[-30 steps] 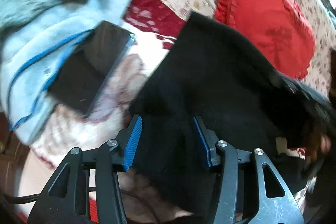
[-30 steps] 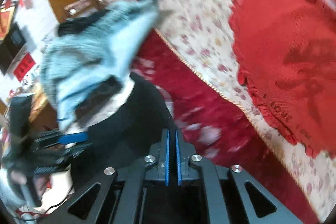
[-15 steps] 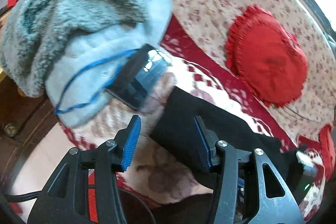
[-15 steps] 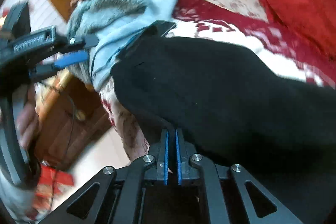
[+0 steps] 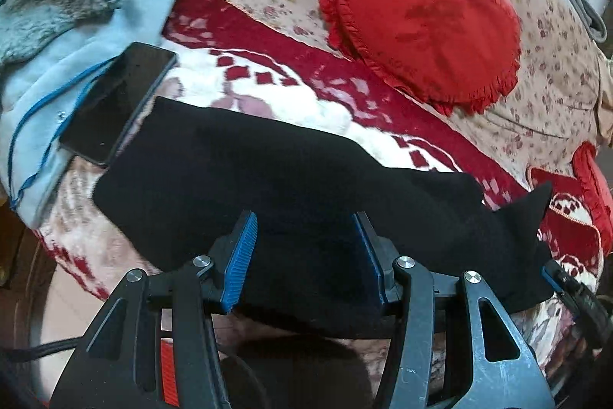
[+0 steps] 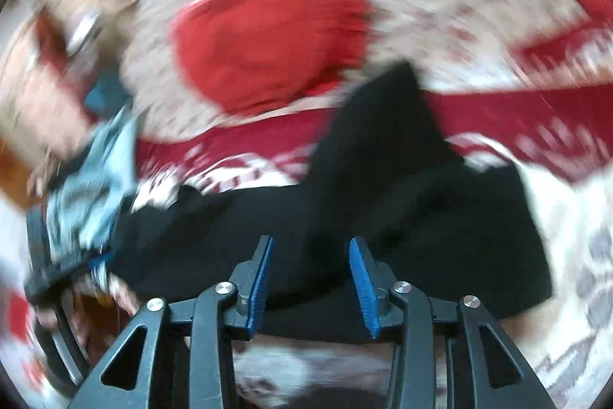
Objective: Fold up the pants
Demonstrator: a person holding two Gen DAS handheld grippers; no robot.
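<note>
black pants [image 5: 291,186] | folded flat (one corner peaked) | on patterned blanket [image 5: 291,91]

Left wrist view: looks steeply down along its fingers, close over the black pants [image 5: 291,186] on the bed, the heart cushion [image 5: 421,14] beyond. Right wrist view: similar downward slant, close, heavily blurred. Both share pants [image 6: 383,202], cushion [image 6: 268,33] and red-patterned blanket [image 5: 306,64].

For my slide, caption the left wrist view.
Open left gripper over black pants on bed, phone beside.
</note>
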